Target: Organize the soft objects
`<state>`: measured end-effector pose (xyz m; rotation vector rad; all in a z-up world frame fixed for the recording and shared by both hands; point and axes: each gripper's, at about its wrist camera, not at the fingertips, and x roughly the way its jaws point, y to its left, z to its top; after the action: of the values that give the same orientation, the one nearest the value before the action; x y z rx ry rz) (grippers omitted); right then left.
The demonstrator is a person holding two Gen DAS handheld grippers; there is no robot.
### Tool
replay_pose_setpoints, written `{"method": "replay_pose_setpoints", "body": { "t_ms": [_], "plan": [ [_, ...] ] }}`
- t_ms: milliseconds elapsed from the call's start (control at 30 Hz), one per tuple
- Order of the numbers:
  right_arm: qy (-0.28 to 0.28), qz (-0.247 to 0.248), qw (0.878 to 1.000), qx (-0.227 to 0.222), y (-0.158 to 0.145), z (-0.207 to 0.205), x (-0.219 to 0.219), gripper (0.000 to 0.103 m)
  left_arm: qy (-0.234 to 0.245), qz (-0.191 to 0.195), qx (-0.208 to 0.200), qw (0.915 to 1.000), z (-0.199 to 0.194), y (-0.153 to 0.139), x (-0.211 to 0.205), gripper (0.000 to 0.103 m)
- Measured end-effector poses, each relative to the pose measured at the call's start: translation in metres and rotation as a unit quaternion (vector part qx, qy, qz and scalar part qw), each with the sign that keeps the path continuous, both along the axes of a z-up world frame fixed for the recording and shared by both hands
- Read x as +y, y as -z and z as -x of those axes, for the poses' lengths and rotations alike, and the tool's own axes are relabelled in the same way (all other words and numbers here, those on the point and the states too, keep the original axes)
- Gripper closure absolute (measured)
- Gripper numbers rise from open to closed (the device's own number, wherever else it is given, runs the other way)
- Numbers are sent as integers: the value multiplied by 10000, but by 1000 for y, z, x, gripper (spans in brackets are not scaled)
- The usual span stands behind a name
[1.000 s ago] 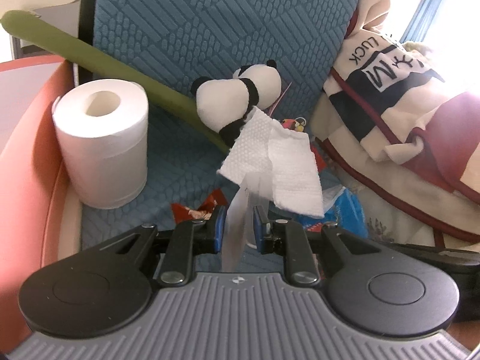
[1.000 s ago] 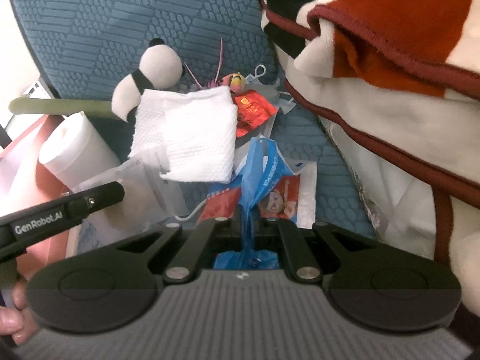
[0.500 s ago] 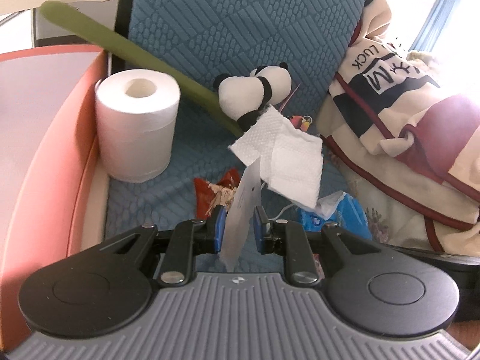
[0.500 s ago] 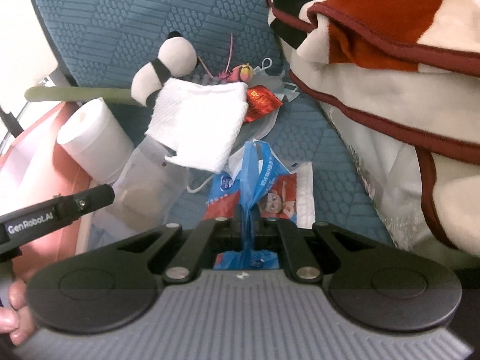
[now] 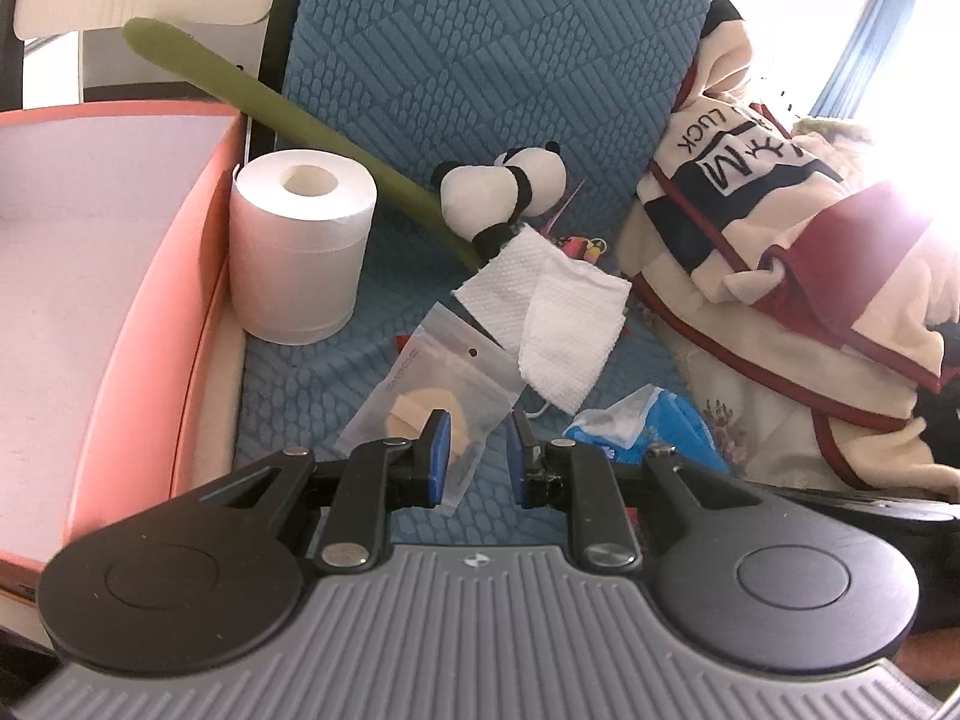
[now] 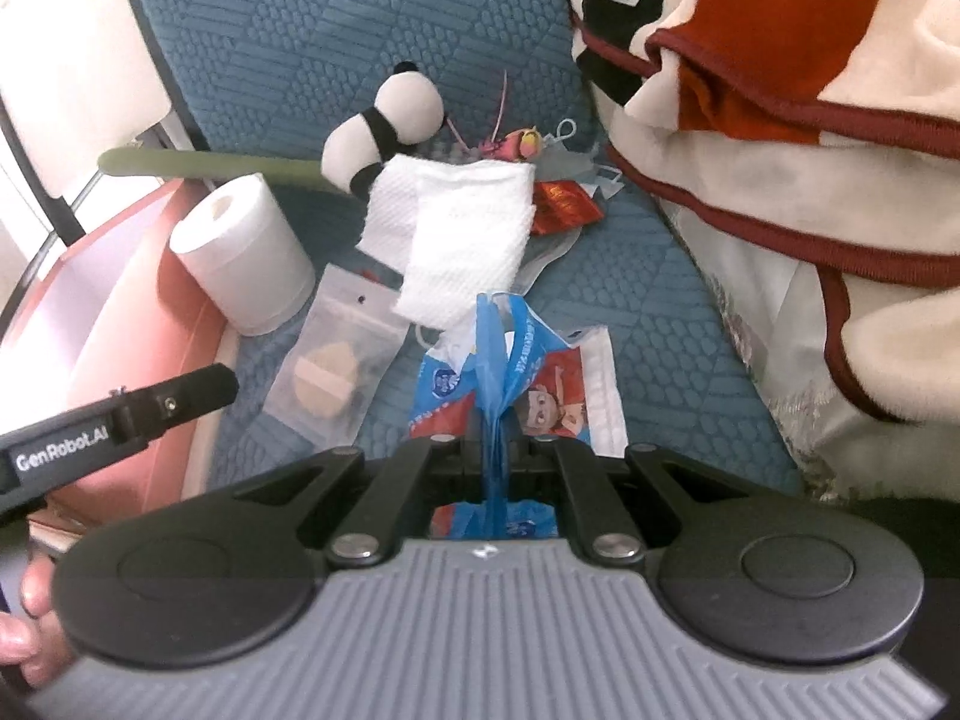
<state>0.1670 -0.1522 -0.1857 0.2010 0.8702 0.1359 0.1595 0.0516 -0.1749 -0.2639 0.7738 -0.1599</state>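
Left tool (image 5: 474, 456): open above pouch (image 5: 432, 396) lying flat on seat; right tool (image 6: 493, 456): clamped on blue pack (image 6: 510, 372), lifted for sorting.

Home seating, teal quilted cushion (image 5: 480, 60), rumpled blanket (image 5: 780, 252) (toilet roll (image 5: 300, 246) nearby)

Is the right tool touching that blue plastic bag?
Touching. In the right wrist view, the right tool is closed on the blue bag, whose twisted neck runs straight between the fingers.
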Motion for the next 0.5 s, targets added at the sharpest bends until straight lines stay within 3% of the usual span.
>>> {"method": "replay_pose_setpoints", "body": {
  "t_ms": [267,367,433,500],
  "plan": [
    [50,249,9997,-66,19,2,2,96,135,-237,183,9995,-20,16,-2,75],
    [24,335,9994,-100,28,-1,3,96,235,-473,285,9982,-33,26,-10,50],
    [1,337,9993,-156,30,-2,3,95,306,-675,253,9969,-42,32,-15,45],
    [-10,372,9991,-212,31,-4,2,95,390,-943,291,9944,-51,39,-22,33]
  ]
}}
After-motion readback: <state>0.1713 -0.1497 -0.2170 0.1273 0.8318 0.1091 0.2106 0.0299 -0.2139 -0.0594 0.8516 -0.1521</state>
